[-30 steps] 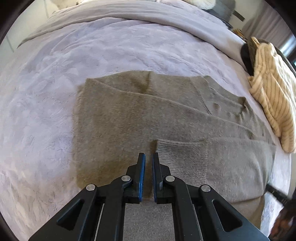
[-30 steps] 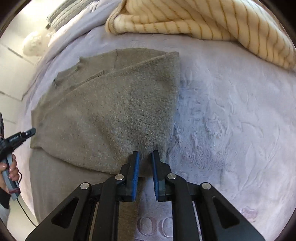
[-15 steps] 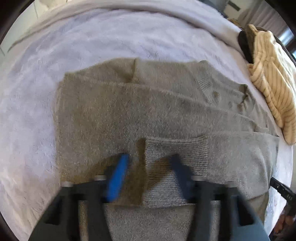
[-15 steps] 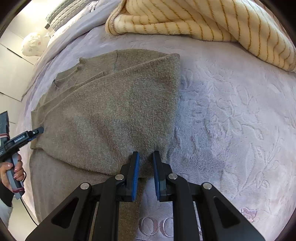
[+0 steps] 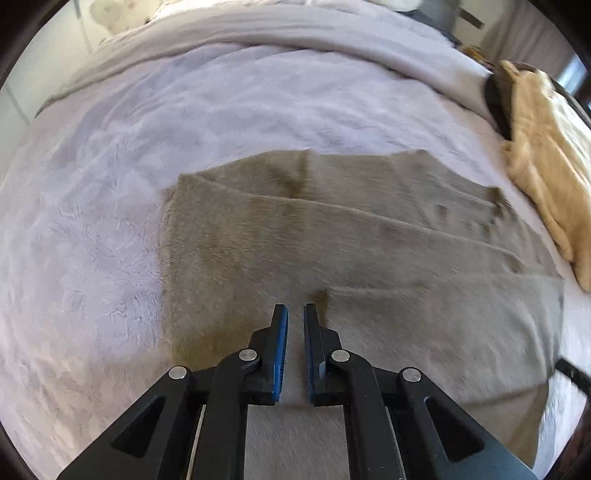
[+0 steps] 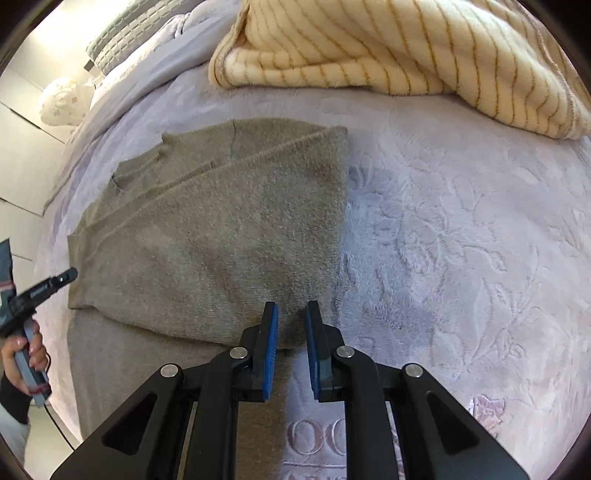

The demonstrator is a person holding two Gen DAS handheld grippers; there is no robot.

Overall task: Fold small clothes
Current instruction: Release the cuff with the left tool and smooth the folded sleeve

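Observation:
A grey-brown knit sweater (image 5: 369,251) lies folded flat on the lilac bed cover (image 5: 184,110), one sleeve laid across its body. My left gripper (image 5: 295,308) hovers over the sweater's near middle, its jaws closing to a thin slit with no cloth seen between them. In the right wrist view the sweater (image 6: 221,240) fills the left half. My right gripper (image 6: 291,304) sits at its near right corner, jaws narrow and pinching the knit edge, which creases toward the tips. The left gripper (image 6: 40,291) shows at the far left, held by a hand (image 6: 22,354).
A cream blanket with thin tan stripes (image 6: 388,44) is heaped at the far side of the bed, just beyond the sweater, and appears at the right edge as the blanket (image 5: 546,166). Embossed lilac cover (image 6: 461,240) stretches right of the sweater. A grey pillow (image 6: 122,29) lies far left.
The left jaws sprang wide half a second ago and have come together again; that view dipped toward the sweater and drew back. The right gripper stayed put.

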